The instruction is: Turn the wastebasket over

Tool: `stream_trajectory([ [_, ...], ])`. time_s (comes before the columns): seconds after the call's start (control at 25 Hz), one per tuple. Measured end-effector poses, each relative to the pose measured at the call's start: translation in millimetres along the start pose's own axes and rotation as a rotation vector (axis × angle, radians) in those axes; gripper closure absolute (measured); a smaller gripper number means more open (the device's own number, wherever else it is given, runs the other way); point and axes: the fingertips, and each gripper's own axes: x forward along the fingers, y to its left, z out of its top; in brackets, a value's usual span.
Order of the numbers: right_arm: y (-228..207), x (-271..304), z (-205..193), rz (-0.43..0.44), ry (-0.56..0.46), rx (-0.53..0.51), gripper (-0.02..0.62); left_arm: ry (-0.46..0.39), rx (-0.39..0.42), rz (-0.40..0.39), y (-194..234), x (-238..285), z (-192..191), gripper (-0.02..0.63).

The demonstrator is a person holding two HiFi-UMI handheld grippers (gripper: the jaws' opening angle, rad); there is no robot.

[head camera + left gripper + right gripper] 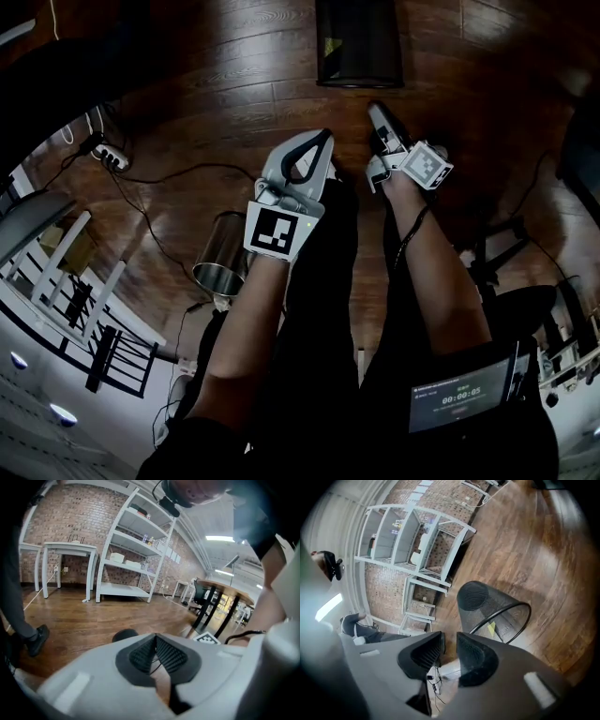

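The black mesh wastebasket (359, 42) is on the wood floor ahead of me; a yellow scrap shows inside it. In the right gripper view the wastebasket (492, 606) has its ringed rim toward me and its closed end away. Whether it lies on its side or stands upside down I cannot tell. My right gripper (378, 112) hangs short of it, jaws apart with nothing between them (450, 638). My left gripper (324, 139) is beside it to the left, farther from the basket. Its pads meet at the tips with nothing held (155, 638).
A shiny metal cylinder (223, 255) sits on the floor to my left. A power strip (112, 157) with trailing cables lies farther left. White shelves (133, 550), a white table (70, 550) and a round table on black legs (225, 592) stand around. A chair base (511, 258) is at right.
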Motion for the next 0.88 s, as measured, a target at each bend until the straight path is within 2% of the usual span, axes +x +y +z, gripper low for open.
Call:
stream_trajectory([
  [0.12, -26.0, 7.4, 4.5, 0.005, -0.050, 0.055, 0.485, -0.008, 0.012, -0.008, 1.2, 14.4, 1.6, 0.607],
  [0.24, -56.6, 13.8, 11.8, -0.046, -0.086, 0.104, 0.468, -0.020, 0.019, -0.012, 4.6, 25.3, 8.3, 0.607],
  [0.28, -62.7, 16.3, 14.2, -0.054, -0.099, 0.118, 0.488, -0.026, 0.019, -0.011, 5.9, 27.6, 10.4, 0.607],
  [0.32, -66.6, 18.8, 16.3, -0.054, -0.112, 0.131, 0.495, -0.030, 0.017, -0.010, 7.0, 29.4, 11.4, 0.607],
  [0.4, -73.7, 21.9, 14.7, -0.068, -0.123, 0.170, 0.443, -0.029, 0.014, -0.011, 8.9, 31.2, 10.7, 0.607],
  [0.52, -77.9, 21.6, 7.4, -0.113, -0.114, 0.243, 0.442, -0.023, 0.011, -0.014, 10.8, 30.2, 6.8, 0.607],
  [0.6, -80.3, 23.3, 6.9, -0.115, -0.111, 0.246, 0.440, -0.019, 0.013, -0.014, 10.3, 29.0, 3.7, 0.607],
  [0.76, -90.8, 38.8, 20.2, -0.079, -0.121, 0.170, 0.416, 0.000, 0.018, -0.016, 11.0, 32.9, -3.3, 0.607],
  [0.88, -104.0, 47.8, 24.6, -0.122, -0.162, 0.246, 0.434, 0.000, 0.015, -0.014, 14.4, 35.4, -6.7, 0.607],
])
